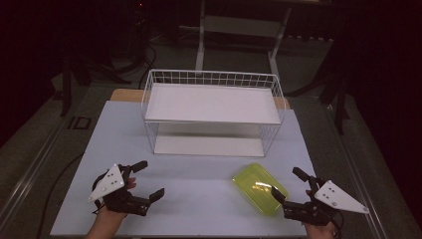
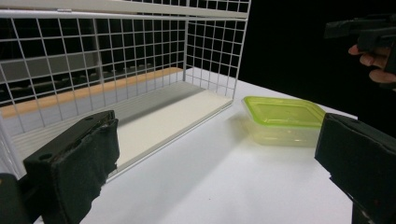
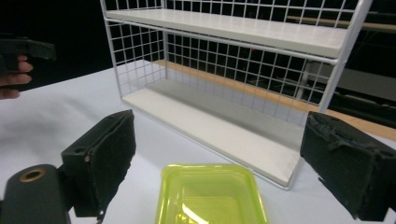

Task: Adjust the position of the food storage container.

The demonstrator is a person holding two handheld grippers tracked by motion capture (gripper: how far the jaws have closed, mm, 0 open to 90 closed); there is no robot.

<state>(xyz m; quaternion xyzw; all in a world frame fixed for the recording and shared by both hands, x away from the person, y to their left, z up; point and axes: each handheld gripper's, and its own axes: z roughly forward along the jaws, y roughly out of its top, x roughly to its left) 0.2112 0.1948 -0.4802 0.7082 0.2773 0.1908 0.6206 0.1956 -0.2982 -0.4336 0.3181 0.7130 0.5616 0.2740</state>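
On the pale table (image 1: 199, 194) a yellow-green lidded plastic box (image 1: 260, 188) lies flat at the near right, well in front of the white wire rack (image 1: 211, 112) that stands at the far middle. The rack has two white shelves, one at the top and one at table level, with a wire grid for its walls. The right gripper (image 1: 291, 187) hovers at the table's near right edge, just beside the box, with its jaws standing wide apart and nothing pressed between them; in the high view one jaw tip reaches close to the box's near right corner, though whether it touches cannot be told. In the right gripper view the box (image 3: 211, 194) sits low between the two black padded jaws, with the lid facing up and a glint of light on it, and the rack's lower shelf lies just beyond it. The left gripper (image 1: 151, 180) is held at the near left of the table, well apart from the box, and its jaws also stand open and empty. In the left gripper view the box (image 2: 283, 119) rests on the table beyond the jaws, just off the rack's (image 2: 126, 79) corner, and the other hand with its gripper shows at the top right edge
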